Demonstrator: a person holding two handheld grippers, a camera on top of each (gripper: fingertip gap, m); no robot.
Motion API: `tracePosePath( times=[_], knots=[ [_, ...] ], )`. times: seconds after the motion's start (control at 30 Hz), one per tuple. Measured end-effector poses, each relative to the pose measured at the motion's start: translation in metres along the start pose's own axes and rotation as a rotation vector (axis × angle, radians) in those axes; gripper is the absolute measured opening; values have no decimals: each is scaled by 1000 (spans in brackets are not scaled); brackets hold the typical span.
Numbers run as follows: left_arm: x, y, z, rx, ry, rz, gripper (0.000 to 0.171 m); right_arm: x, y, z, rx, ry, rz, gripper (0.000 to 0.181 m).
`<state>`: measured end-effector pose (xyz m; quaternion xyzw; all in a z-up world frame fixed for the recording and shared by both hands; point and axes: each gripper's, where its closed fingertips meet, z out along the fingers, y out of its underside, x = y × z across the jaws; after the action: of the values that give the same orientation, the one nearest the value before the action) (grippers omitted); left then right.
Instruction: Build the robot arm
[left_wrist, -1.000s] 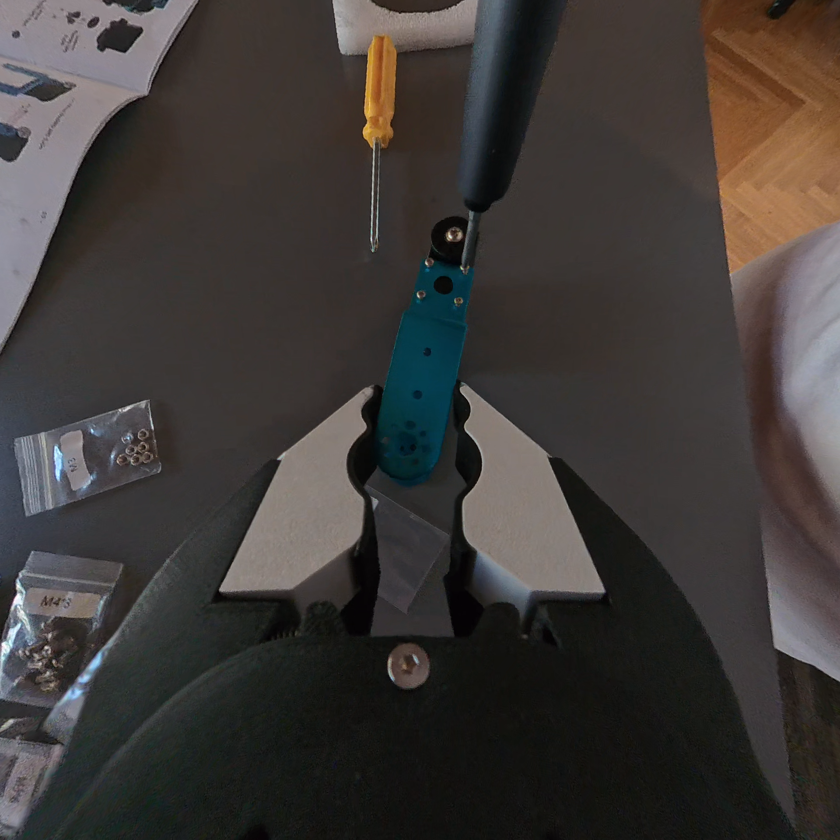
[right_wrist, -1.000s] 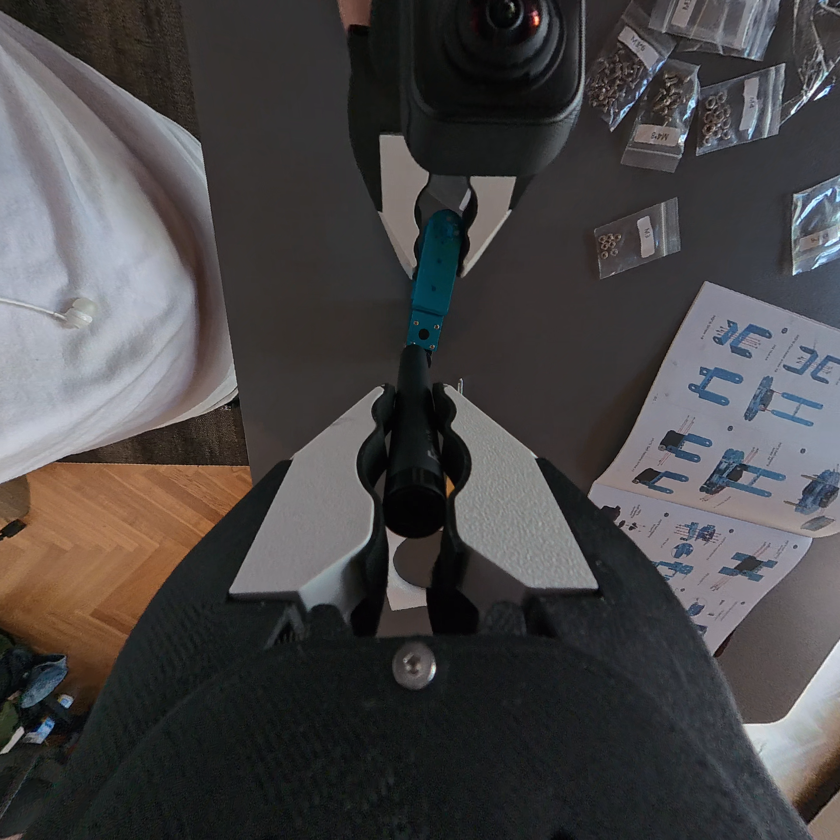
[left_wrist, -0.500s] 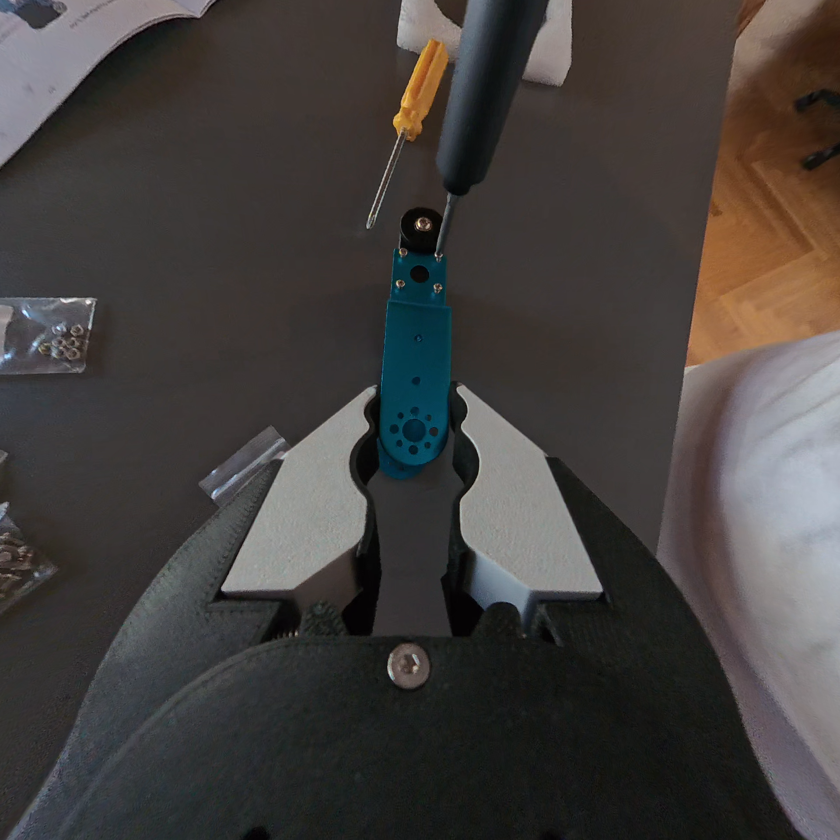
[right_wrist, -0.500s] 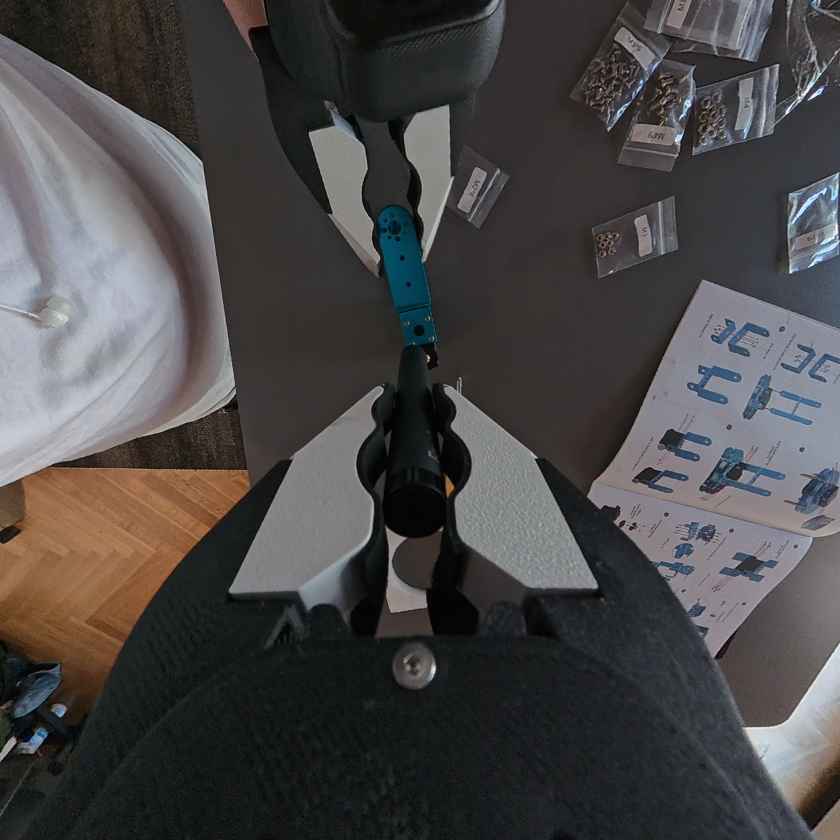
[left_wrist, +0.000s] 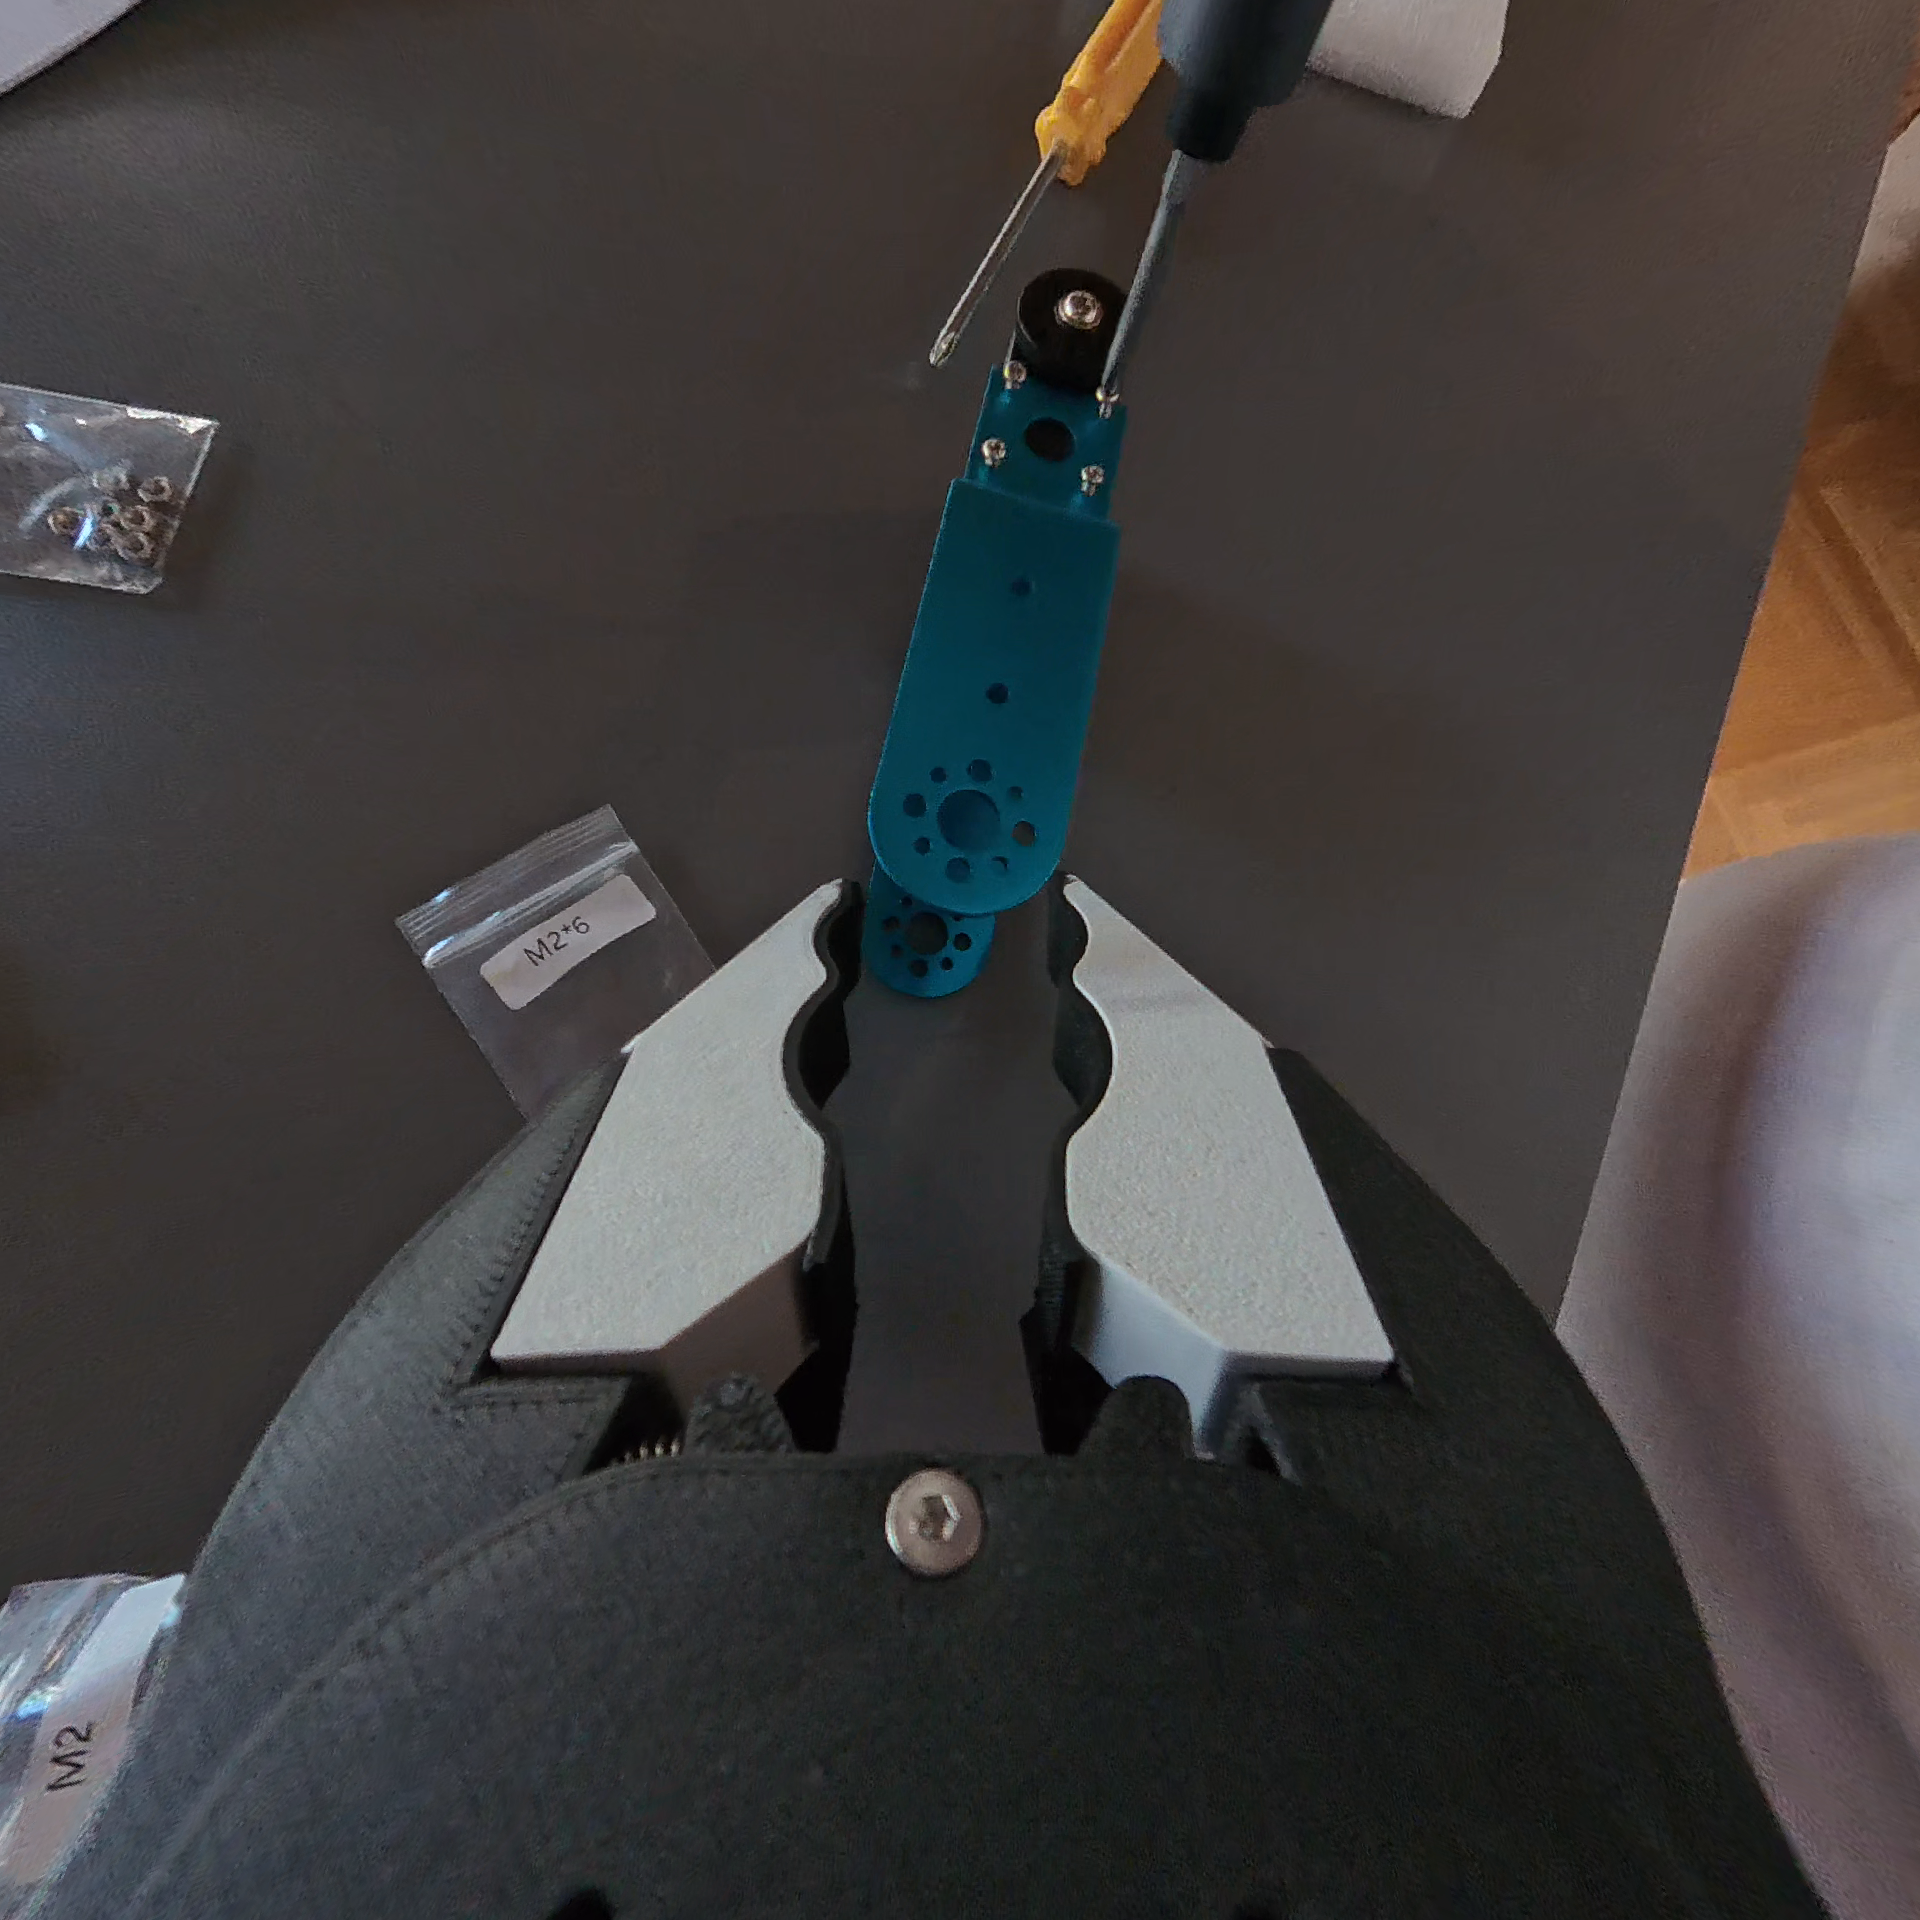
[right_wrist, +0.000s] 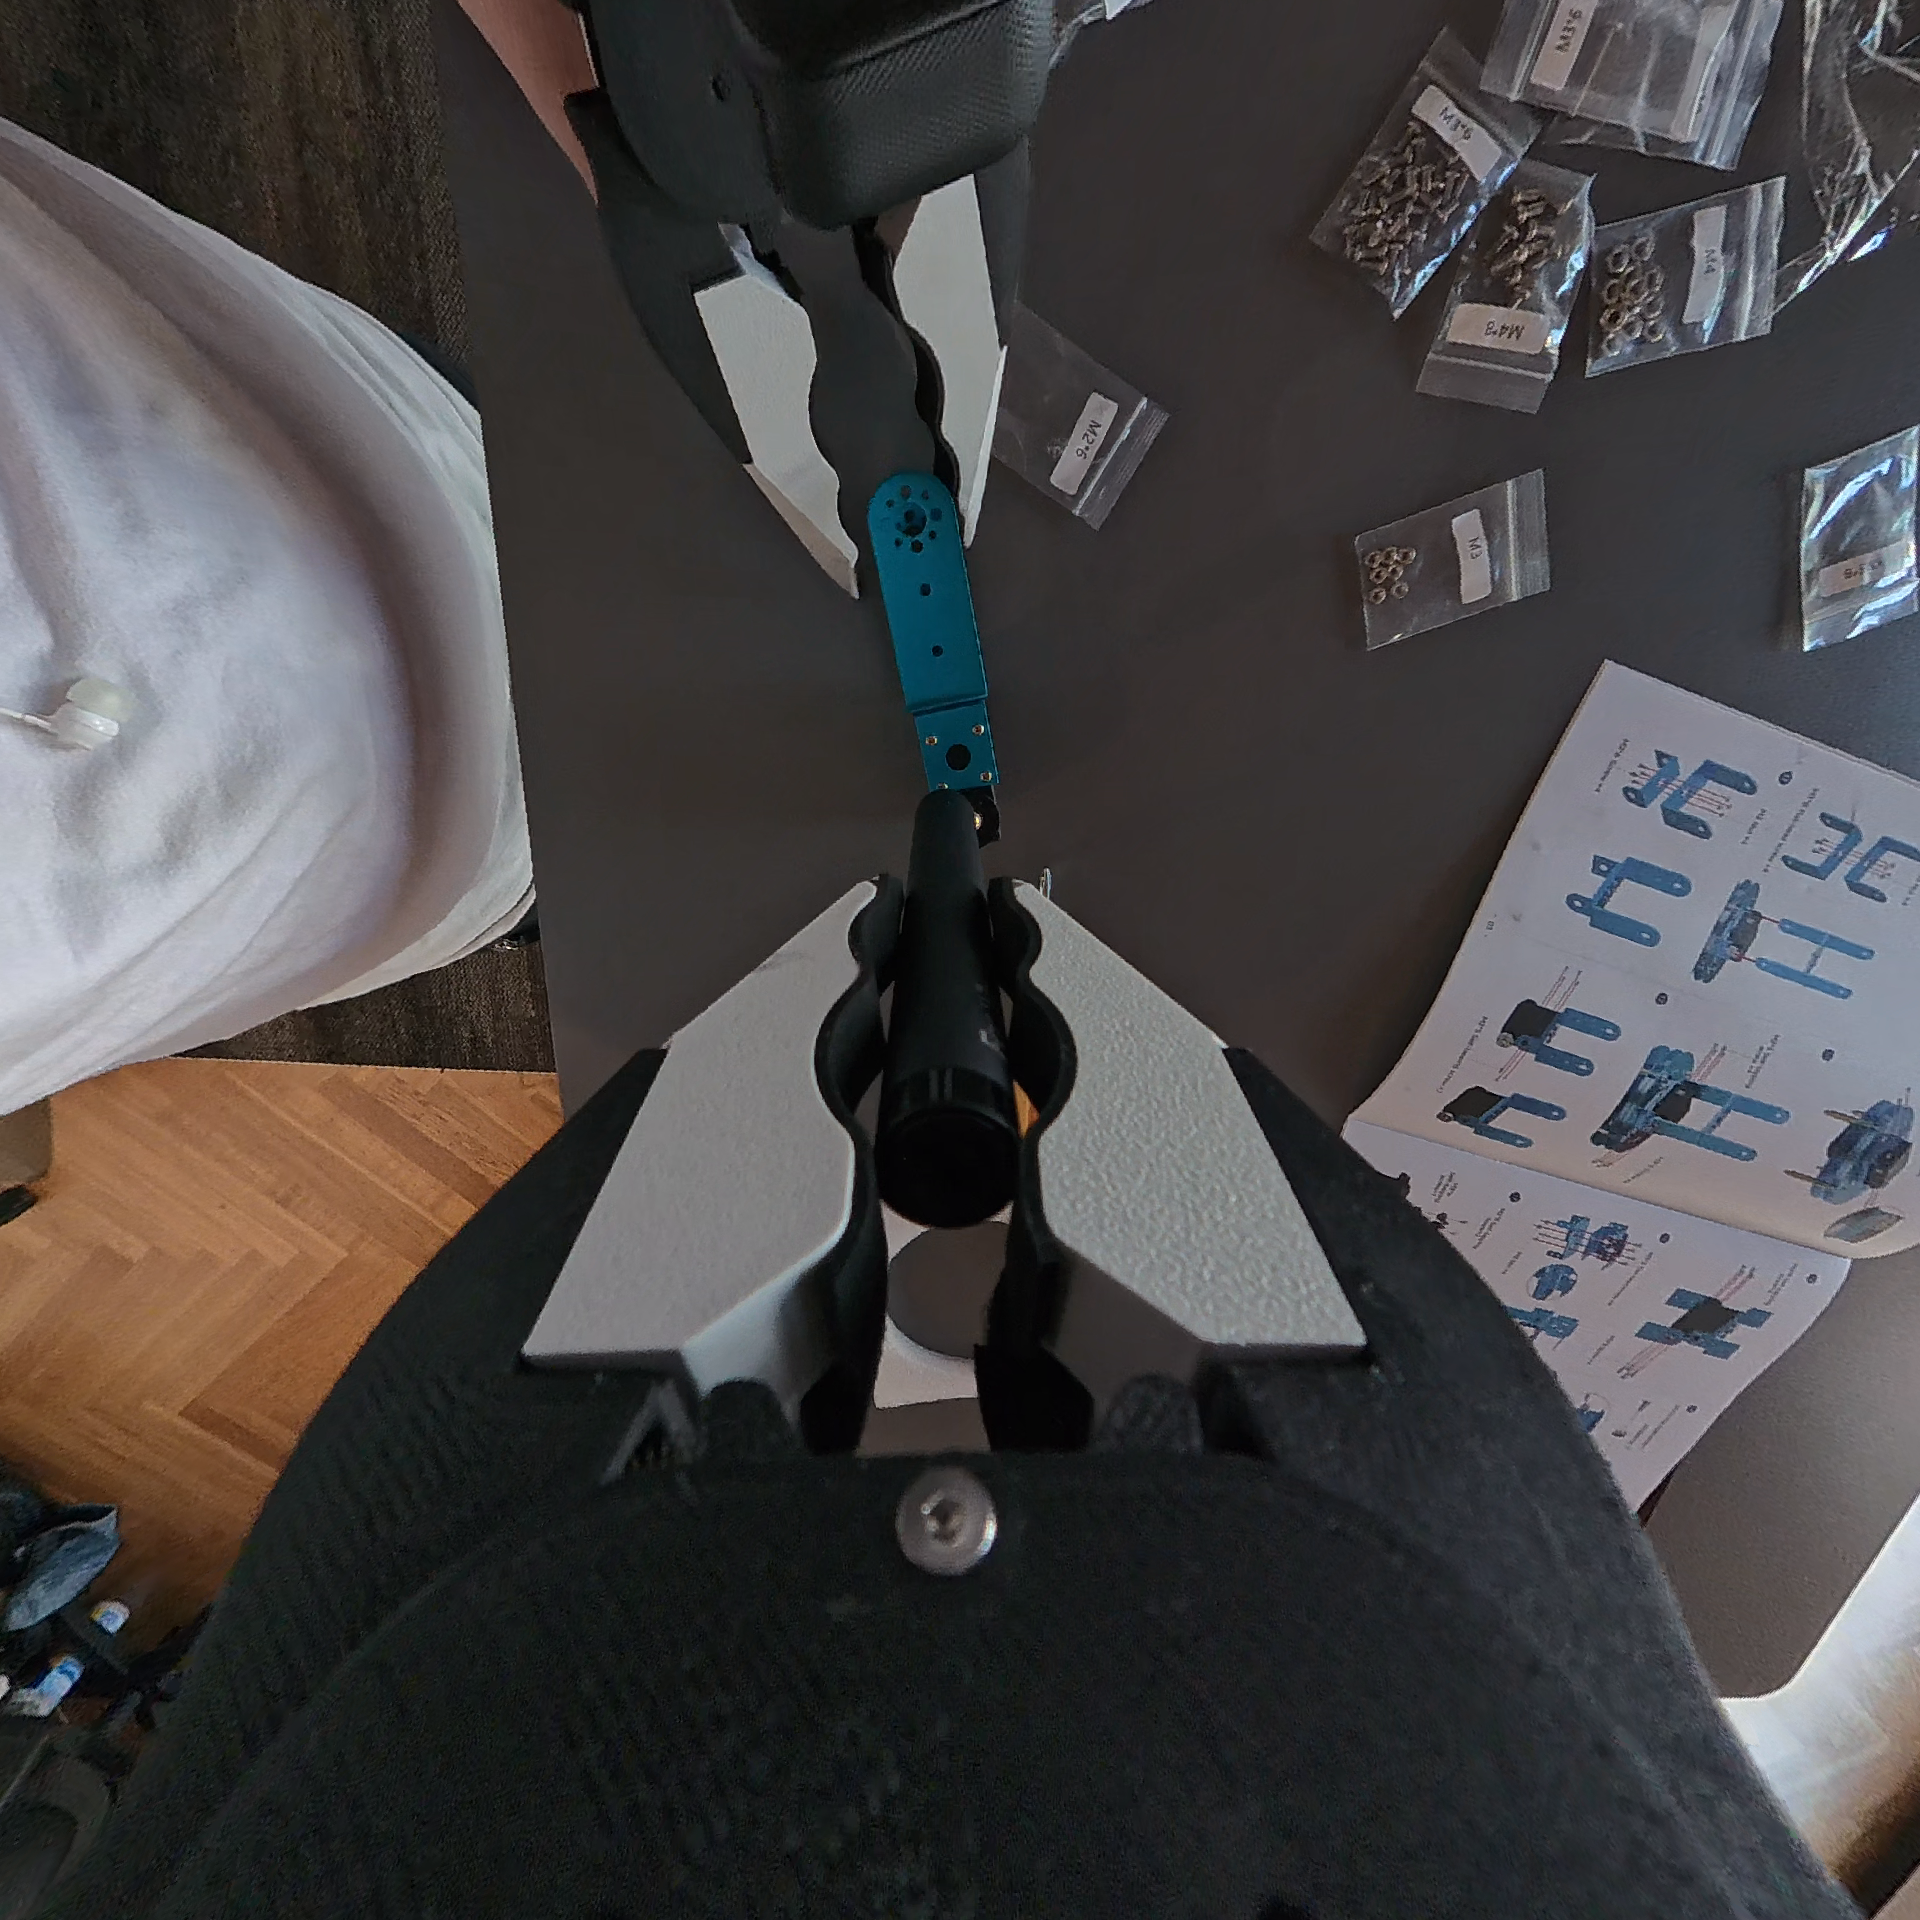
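Observation:
A teal metal bracket (left_wrist: 997, 665) lies flat on the dark table (left_wrist: 416, 623), with a black round part (left_wrist: 1065, 327) at its far end. My left gripper (left_wrist: 956, 894) is open; only the bracket's near end sits between its fingertips, close to the left one. It also shows in the right wrist view (right_wrist: 909, 556) at the top, jaws apart around the bracket (right_wrist: 930, 623). My right gripper (right_wrist: 940, 888) is shut on a black screwdriver (right_wrist: 945, 1039). The screwdriver's shaft (left_wrist: 1143, 281) has its tip on a screw at the bracket's far right corner.
A yellow screwdriver (left_wrist: 1091, 114) lies just beyond the bracket, next to white foam (left_wrist: 1403, 52). Small bags of screws and nuts (right_wrist: 1507, 229) and one bag (left_wrist: 551, 956) lie by the left gripper. An open instruction booklet (right_wrist: 1714, 1039) lies to the right. A person in white clothing (right_wrist: 208, 623) is at the table edge. My hands' fingertips stand some 15 cm from each other.
My left gripper has opened and drawn back, so the bracket is no longer clamped deep in its jaws. The right gripper keeps the screwdriver on the bracket's corner.

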<state>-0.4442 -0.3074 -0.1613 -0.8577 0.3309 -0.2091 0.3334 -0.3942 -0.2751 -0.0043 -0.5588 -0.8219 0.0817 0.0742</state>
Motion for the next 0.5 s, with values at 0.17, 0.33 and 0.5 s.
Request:
tracePosePath(
  times=[0.17, 0.33, 0.5],
  knots=[
    [6, 1, -1, 3, 10, -57, 31, 1, 1, 0, -3, 6, 1, 18],
    [21, 2, 0, 24, 35, -106, 28, 2, 3, -1, -4, 8, 4, 18],
    [41, -1, 5, 38, 64, -155, 30, 4, 7, -1, -11, 18, 2, 18]
  ],
)
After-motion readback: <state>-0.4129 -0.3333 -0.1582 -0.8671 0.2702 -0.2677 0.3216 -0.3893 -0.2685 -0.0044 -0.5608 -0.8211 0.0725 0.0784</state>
